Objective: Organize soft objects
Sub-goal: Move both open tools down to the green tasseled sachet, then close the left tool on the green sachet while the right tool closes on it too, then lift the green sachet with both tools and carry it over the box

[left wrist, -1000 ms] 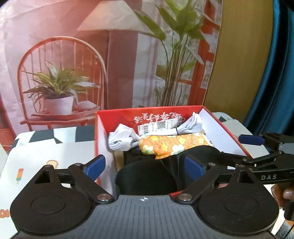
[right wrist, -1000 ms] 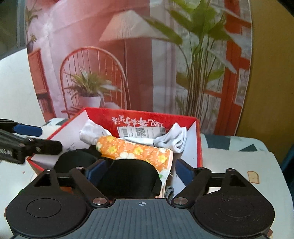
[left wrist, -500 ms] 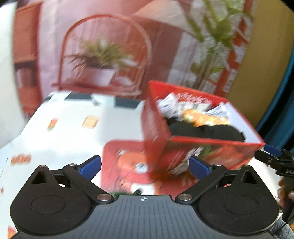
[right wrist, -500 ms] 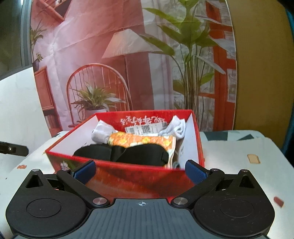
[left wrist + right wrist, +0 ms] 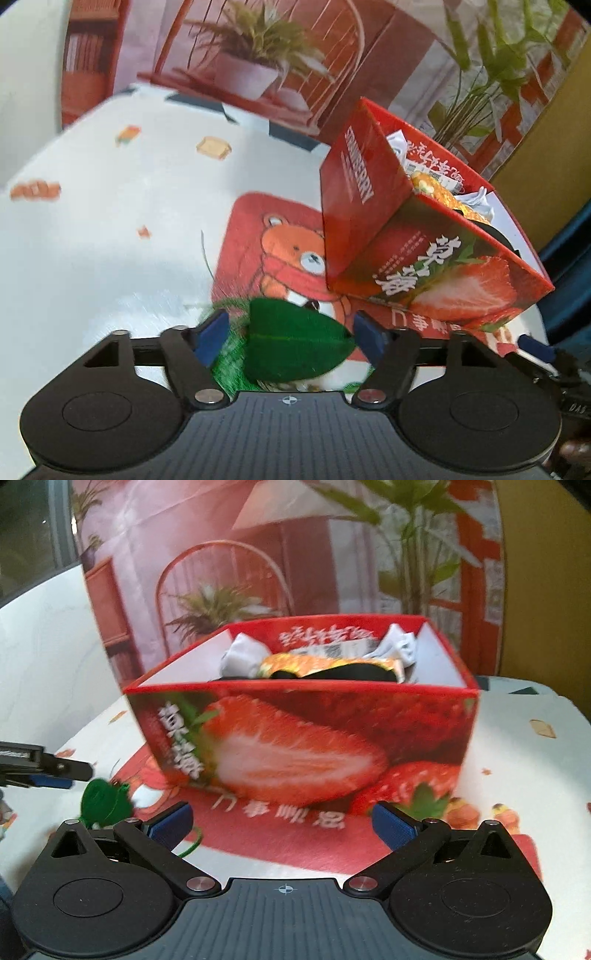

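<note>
A red strawberry-print box (image 5: 424, 258) stands on the table and holds white socks (image 5: 243, 657), an orange floral cloth (image 5: 325, 662) and black soft items (image 5: 354, 672). A green felt leaf piece (image 5: 291, 339) with green strands lies on the table in front of the box's left corner. My left gripper (image 5: 291, 334) is open, its blue pads on either side of the leaf; I cannot tell whether they touch it. The leaf also shows in the right wrist view (image 5: 105, 803). My right gripper (image 5: 282, 821) is open and empty, facing the box front (image 5: 303, 746).
The table (image 5: 110, 221) has a white printed cloth with a red bear mat (image 5: 280, 240) under the box. A printed backdrop (image 5: 258, 554) with chair and plants stands behind. The left gripper's finger (image 5: 44, 766) shows at the left of the right wrist view.
Both grippers have pulled back from over the box and dropped low to the table. The left one swung left and now brackets the green leaf.
</note>
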{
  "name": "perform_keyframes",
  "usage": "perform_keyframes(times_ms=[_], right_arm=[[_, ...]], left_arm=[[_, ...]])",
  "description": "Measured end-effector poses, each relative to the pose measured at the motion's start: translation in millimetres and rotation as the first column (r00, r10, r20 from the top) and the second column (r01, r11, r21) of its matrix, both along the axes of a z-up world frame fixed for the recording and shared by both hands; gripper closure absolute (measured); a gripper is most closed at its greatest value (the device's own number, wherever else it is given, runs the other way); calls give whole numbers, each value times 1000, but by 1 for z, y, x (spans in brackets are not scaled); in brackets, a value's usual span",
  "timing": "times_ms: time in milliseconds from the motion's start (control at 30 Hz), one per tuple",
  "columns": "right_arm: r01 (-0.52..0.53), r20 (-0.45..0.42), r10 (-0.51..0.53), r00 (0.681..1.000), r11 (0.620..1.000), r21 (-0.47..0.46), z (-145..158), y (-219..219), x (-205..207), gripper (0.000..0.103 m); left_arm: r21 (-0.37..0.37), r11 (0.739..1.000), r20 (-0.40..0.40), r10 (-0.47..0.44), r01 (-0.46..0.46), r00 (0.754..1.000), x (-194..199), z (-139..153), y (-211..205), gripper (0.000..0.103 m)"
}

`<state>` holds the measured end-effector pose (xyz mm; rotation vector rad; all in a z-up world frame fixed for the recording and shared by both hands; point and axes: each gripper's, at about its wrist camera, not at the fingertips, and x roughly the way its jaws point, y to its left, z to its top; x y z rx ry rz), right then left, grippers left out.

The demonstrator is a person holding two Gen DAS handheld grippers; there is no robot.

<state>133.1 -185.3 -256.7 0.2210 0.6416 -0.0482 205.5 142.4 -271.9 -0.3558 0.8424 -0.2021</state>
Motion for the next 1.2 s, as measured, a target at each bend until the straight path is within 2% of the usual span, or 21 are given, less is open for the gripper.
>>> perform_keyframes(times_ms=[67, 333, 500, 567, 700, 767, 833, 1000, 1200], right_arm=[[-19, -6, 19, 1000, 1000, 5, 0, 3, 3, 3], [-148, -47, 148, 988, 989, 5, -13, 23, 22, 16], [-248, -65, 246, 967, 969, -20, -20, 43, 35, 26], [-280, -78, 278, 957, 960, -25, -23, 49, 38, 33], [-332, -90, 327, 941, 943, -39, -27, 55, 39, 38], [-344, -103, 340, 935, 938, -33, -30, 56, 40, 49], [-341, -114, 335, 935, 940, -31, -32, 55, 39, 53], [-327, -101, 324, 941, 945, -10, -31, 48, 34, 57], [-304, -29, 304, 952, 953, -7, -11, 40, 26, 58]], left_arm=[[-40, 999, -9, -26, 26, 1000, -1, -5, -3, 42], [-75, 989, -7, -130, 129, 991, 7, -10, -37, 43], [-103, 971, -10, -220, 218, 975, 13, -15, -68, 43], [-107, 962, -11, -253, 250, 967, 15, -17, -80, 43], [-121, 947, -12, -300, 296, 954, 18, -21, -98, 44], [-124, 943, -13, -311, 307, 950, 18, -23, -103, 44], [-119, 944, -11, -310, 306, 951, 17, -24, -107, 44], [-127, 945, -9, -306, 303, 952, 15, -20, -113, 45], [-74, 944, 90, -315, 321, 945, 5, 16, -123, 45]])
